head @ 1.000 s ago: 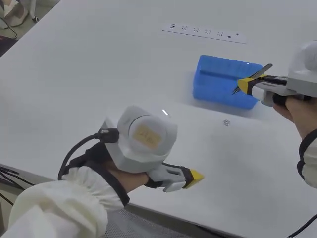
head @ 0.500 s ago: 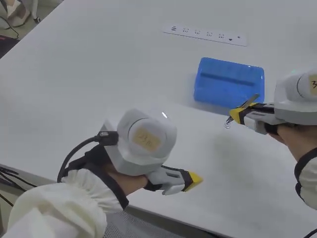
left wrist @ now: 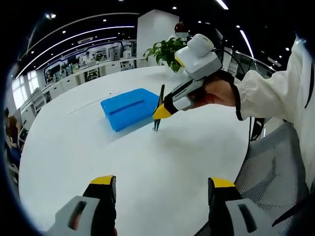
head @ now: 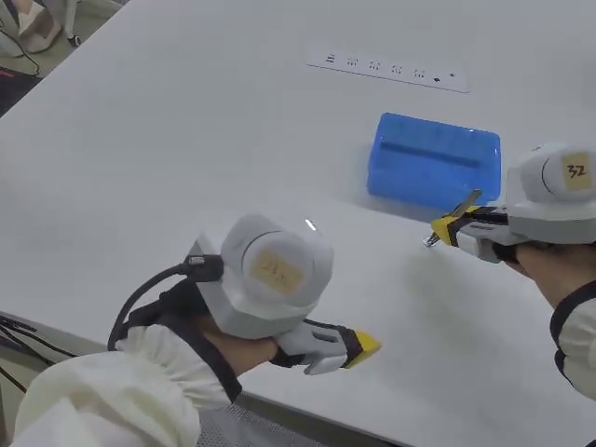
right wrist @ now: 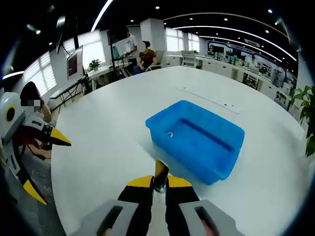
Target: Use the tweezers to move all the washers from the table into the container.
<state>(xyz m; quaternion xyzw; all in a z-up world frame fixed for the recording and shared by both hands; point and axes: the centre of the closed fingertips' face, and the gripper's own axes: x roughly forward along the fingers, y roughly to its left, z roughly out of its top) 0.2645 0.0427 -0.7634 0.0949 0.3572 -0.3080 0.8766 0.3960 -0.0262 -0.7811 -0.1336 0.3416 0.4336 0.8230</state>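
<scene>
My right gripper is shut on a pair of metal tweezers whose tip rests on the white table just in front of the blue container. In the right gripper view the jaws pinch the tweezers, and one small washer lies inside the container. I cannot tell whether a washer sits between the tweezer tips. My left gripper rests open near the table's front edge, its jaws empty. The left gripper view also shows the right gripper beside the container.
A white power strip lies on the table beyond the container. The table edge runs close under my left hand, with a mesh chair beside it. People sit at a far table.
My right gripper has come down and to the left, from over the container to the table in front of it, and the tweezer tip now covers the spot where a washer lay. The left gripper stayed put.
</scene>
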